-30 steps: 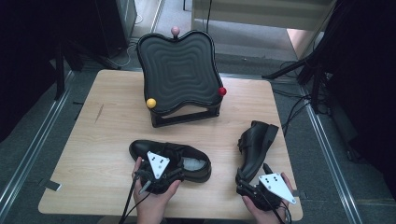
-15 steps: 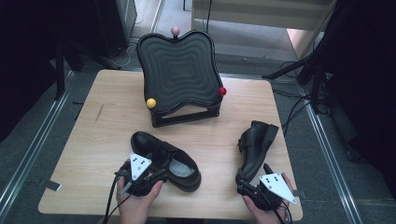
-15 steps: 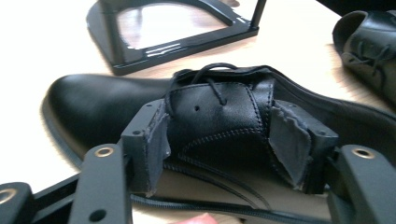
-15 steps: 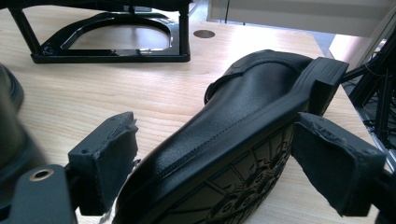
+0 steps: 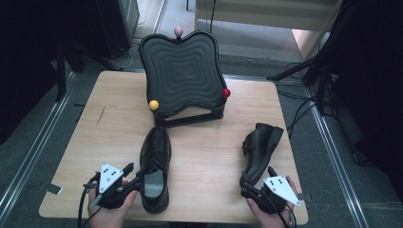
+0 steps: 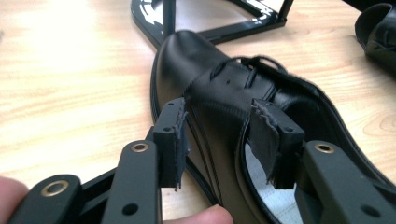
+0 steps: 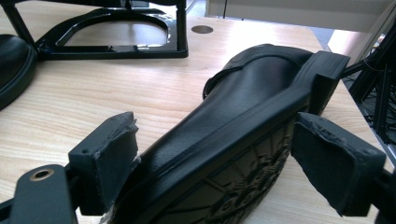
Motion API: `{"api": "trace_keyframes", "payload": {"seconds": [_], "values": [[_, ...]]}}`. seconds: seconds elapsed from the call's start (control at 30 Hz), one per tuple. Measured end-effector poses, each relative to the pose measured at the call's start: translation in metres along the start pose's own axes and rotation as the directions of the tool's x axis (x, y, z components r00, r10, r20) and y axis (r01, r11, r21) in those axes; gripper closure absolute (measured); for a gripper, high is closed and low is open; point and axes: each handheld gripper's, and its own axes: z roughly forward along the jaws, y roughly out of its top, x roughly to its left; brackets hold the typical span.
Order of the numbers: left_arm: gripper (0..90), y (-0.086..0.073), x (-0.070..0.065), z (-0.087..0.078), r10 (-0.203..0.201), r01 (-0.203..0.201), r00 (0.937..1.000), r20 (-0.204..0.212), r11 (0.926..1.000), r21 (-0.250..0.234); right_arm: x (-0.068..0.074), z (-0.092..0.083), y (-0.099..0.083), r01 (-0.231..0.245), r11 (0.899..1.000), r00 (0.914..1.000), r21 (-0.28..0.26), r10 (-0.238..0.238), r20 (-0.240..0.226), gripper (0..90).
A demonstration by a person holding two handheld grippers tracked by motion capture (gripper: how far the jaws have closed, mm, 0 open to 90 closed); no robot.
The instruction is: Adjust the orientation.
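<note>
Since a second ago the left-hand shoe (image 5: 155,166) has swung from lying crosswise low in the high view to pointing its toe up the frame toward the black stand (image 5: 183,78), and our left gripper (image 5: 127,176) has slid toward the lower left with it. Its jaws have just been closing; in the left gripper view one pad (image 6: 176,140) sits outside the quarter and the other inside the opening, straddling the leather collar, though we cannot tell whether they press yet.

We judge these black leather lace-up shoes moderately light, with a stiff sole and heel but a soft upper that buckles under a pinch. The polished leather looks slippery, so the collar edge or the heel counter seems the best hold.

Our right gripper (image 5: 259,187) is at the lower right, where the second shoe (image 5: 260,145) lies on its side on the worktop (image 5: 114,133), sole turned toward us. Its jaws stand wide on either side of the sole's forepart; the left pad seems to touch, the right one stands clear.
</note>
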Motion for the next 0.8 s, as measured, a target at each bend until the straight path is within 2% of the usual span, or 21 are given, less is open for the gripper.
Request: {"api": "trace_keyframes", "payload": {"seconds": [0.1, 0.13, 0.17, 0.23, 0.33, 0.4, 0.5, 0.6, 0.67, 0.8], "values": [[54.4, -0.006, 0.001, 0.005, -0.012, 0.011, 0.9994, 0.034, 0.9992, 0.039, 0.005, 0.002, -0.002, 0.015, 1.000, 0.9999, 0.006, -0.015, 0.003, 14.7], [54.0, -0.006, 0.001, 0.005, -0.012, 0.011, 0.9994, 0.034, 0.9992, 0.039, 0.005, 0.002, -0.002, 0.015, 1.000, 0.9999, 0.006, -0.015, 0.003, 14.7], [54.1, -0.010, 0.002, 0.009, -0.020, 0.017, 0.9988, 0.044, 0.9977, 0.066, 0.009, 0.003, -0.003, 0.016, 1.000, 0.9998, 0.010, -0.017, 0.015, 13.3], [56.2, -0.013, 0.003, 0.010, -0.026, 0.022, 0.9979, 0.059, 0.9975, 0.067, 0.011, 0.004, -0.004, 0.019, 1.000, 0.9995, 0.015, -0.019, 0.026, 12.7], [67.3, -0.011, -0.001, 0.008, 0.022, -0.025, 0.9980, 0.060, 0.9980, 0.058, 0.014, 0.006, -0.006, 0.017, 0.999, 0.9989, 0.030, -0.018, 0.044, 12.0], [73.5, -0.011, -0.004, 0.006, 0.056, -0.058, 0.9974, 0.044, 0.9973, 0.045, 0.015, 0.007, -0.007, 0.020, 0.999, 0.9980, 0.036, -0.023, 0.060, 11.9], [78.9, -0.011, -0.001, 0.004, 0.069, -0.071, 0.9966, 0.045, 0.9969, 0.036, 0.015, 0.010, -0.008, 0.006, 0.998, 0.9969, 0.065, -0.011, 0.077, 8.2], [83.7, -0.011, 0.004, 0.001, 0.108, -0.108, 0.9941, 0.011, 0.9935, 0.036, 0.014, 0.011, -0.010, -0.004, 0.996, 0.9967, 0.088, -0.003, 0.081, 6.1], [85.2, -0.010, 0.011, -0.001, 0.094, -0.094, 0.9955, 0.012, 0.9949, 0.037, 0.014, 0.012, -0.010, -0.004, 0.996, 0.9965, 0.091, -0.003, 0.083, 6.5], [82.7, -0.010, 0.018, -0.001, 0.039, -0.041, 0.9969, 0.069, 0.9987, 0.029, 0.016, 0.012, -0.012, 0.001, 0.995, 0.9960, 0.095, -0.009, 0.089, 7.2]]}}
